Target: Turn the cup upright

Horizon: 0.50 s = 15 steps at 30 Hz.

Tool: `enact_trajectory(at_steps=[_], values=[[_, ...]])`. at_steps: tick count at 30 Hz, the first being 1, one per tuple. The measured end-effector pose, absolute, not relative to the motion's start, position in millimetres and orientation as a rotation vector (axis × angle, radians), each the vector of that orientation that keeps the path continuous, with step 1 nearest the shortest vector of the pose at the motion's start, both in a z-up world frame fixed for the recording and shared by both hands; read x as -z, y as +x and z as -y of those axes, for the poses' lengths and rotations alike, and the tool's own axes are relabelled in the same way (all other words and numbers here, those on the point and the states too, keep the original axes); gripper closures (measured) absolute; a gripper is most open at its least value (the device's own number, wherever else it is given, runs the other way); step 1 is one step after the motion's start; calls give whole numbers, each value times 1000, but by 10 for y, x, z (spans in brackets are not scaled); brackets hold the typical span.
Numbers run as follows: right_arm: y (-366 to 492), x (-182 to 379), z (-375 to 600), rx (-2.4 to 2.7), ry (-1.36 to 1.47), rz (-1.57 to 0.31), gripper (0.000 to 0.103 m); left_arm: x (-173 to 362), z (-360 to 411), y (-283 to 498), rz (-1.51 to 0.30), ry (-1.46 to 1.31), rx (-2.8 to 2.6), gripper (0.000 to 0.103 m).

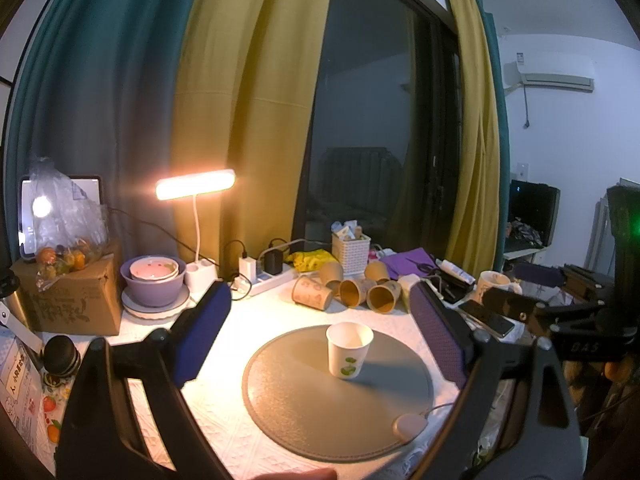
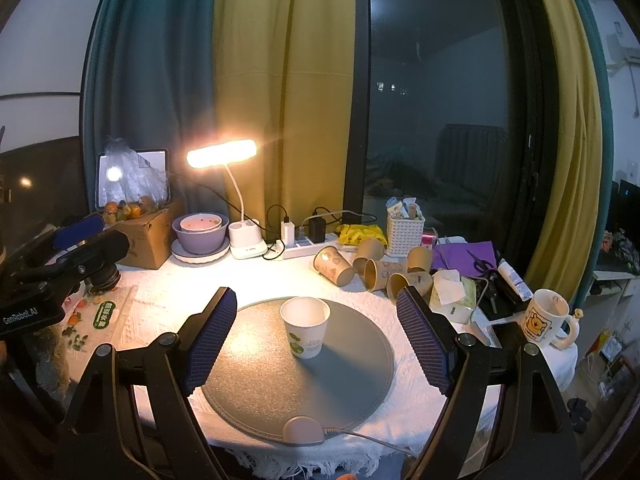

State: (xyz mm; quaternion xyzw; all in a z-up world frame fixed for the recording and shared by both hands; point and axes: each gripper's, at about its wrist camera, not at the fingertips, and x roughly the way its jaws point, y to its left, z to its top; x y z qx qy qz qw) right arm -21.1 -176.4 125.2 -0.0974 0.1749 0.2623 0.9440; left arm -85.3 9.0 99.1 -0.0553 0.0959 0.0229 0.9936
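One lit desk lamp [image 2: 221, 153] stands behind and left of the round grey mat [image 2: 248, 376]. One white paper cup [image 2: 305, 328] stands upright, mouth up, on the mat, between both grippers' spread fingers, untouched. Left gripper [image 1: 320, 328] and right gripper [image 2: 316, 332]: both released, empty. Five brown cups [image 2: 372, 268] lie behind-right of the mat; one mug [image 2: 546, 318] stands farther right.

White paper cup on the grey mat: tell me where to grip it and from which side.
The white paper cup stands upright on the round grey mat, mouth up, nothing touching it. Grip the side wall about mid-height, below the rolled rim, one finger on each side. Come in level from the near edge with the right gripper, whose open fingers already frame it. Squeeze lightly; thin paper walls probably buckle.
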Motion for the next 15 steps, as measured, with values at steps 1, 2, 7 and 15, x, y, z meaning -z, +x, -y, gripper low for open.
enact_trajectory(at_steps=[1, 2, 7, 15], values=[[-205, -1259, 1761, -534, -198, -356, 18, -990, -88, -853, -193, -111, -46, 12], [-207, -1256, 1762, -535, -198, -356, 18, -992, -89, -853, -193, -111, -46, 12], [-210, -1243, 1772, -533, -197, -358, 18, -981, -79, -855, -194, -110, -42, 12], [-196, -1250, 1770, -534, -197, -358, 18, -983, -82, -851, -194, -109, -41, 12]])
